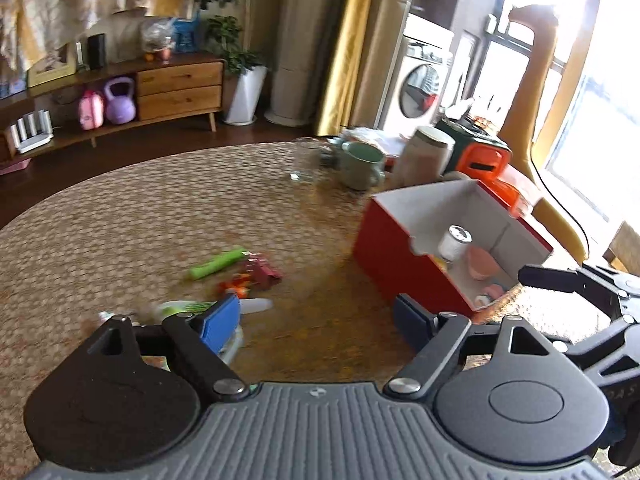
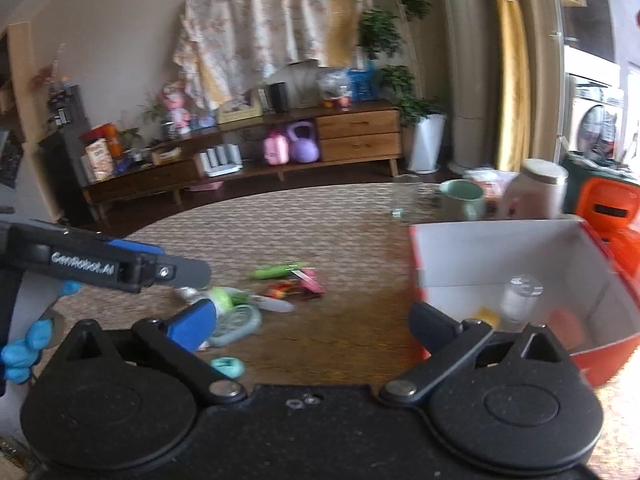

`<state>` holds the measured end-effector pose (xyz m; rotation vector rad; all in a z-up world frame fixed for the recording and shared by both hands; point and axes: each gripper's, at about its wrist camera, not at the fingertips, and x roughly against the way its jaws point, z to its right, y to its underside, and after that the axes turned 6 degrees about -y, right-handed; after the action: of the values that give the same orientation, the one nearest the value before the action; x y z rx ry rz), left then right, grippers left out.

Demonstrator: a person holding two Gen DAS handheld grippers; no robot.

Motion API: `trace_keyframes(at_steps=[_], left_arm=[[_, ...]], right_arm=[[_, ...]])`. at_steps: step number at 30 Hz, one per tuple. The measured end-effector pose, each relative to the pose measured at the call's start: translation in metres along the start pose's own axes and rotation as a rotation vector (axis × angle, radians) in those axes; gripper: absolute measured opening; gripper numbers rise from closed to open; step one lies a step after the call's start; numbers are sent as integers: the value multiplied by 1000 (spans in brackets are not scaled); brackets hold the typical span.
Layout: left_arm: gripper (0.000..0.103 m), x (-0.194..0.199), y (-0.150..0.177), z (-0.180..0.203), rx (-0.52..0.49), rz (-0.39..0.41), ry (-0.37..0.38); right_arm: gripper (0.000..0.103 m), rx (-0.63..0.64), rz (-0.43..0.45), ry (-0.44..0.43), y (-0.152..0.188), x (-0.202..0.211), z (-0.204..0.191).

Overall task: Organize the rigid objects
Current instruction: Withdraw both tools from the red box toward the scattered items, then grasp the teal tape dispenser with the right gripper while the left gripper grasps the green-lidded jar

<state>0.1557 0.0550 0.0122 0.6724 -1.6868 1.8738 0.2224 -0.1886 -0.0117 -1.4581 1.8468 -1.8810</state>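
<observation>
My left gripper (image 1: 316,314) and right gripper (image 2: 312,322) gape wide and empty above the worktop (image 1: 140,216), beside the red box (image 1: 394,260).

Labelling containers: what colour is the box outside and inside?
The box is red outside, white inside; clearest in the left wrist view.

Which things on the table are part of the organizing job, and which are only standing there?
Part of the job:
- red box, open, with a small jar inside
- green tube
- red packets
- round teal lid

Only standing there:
- green mug
- clear glass
- tall canister
</observation>
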Motion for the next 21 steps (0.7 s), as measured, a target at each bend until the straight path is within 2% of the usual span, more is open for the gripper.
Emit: trace_keyframes(at_steps=[10,13,19,21], left_arm=[[84,2,20,-65,58,-2,-60],[88,-5,26,-80,78,-20,-76],[91,-23,36,-104,114,-42,-61],[97,-29,39,-108,103,-34,-65]], right_arm=[[102,56,-86,-58,23,-53,-49],[102,82,-113,-63,30,-68,-60],[101,142,-154,-60,44,-93,-77],[100,154,-160,-65,47,-100,-81]])
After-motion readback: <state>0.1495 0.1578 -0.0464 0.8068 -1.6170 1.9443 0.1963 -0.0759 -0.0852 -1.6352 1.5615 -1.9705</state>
